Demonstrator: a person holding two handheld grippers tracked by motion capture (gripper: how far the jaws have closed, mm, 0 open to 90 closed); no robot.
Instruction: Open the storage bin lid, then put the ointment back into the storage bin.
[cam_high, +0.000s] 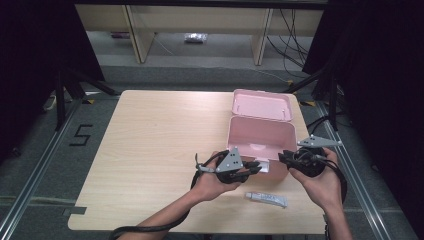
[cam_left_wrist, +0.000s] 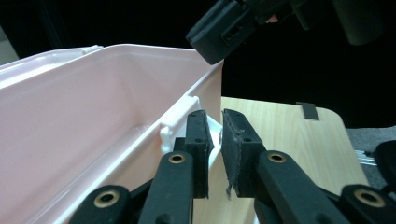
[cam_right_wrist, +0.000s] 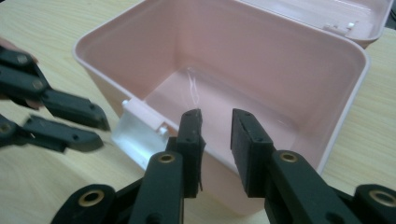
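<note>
- Now we have both tools at the near wall of the open pink box, which sits near the table's right edge, about midway between far and near edges.
- Our left tool stands narrowly apart beside the white front latch, pads clear of it, gripping nothing.
- Our right tool is moderately open over the box's near right corner, empty too.
- To do this step well, we judge it best to steady the box without tipping it, then fetch the small tube near the near edge.
- The box's long axis runs left to right; its mouth faces up, and the lid lies back towards the far edge.
</note>
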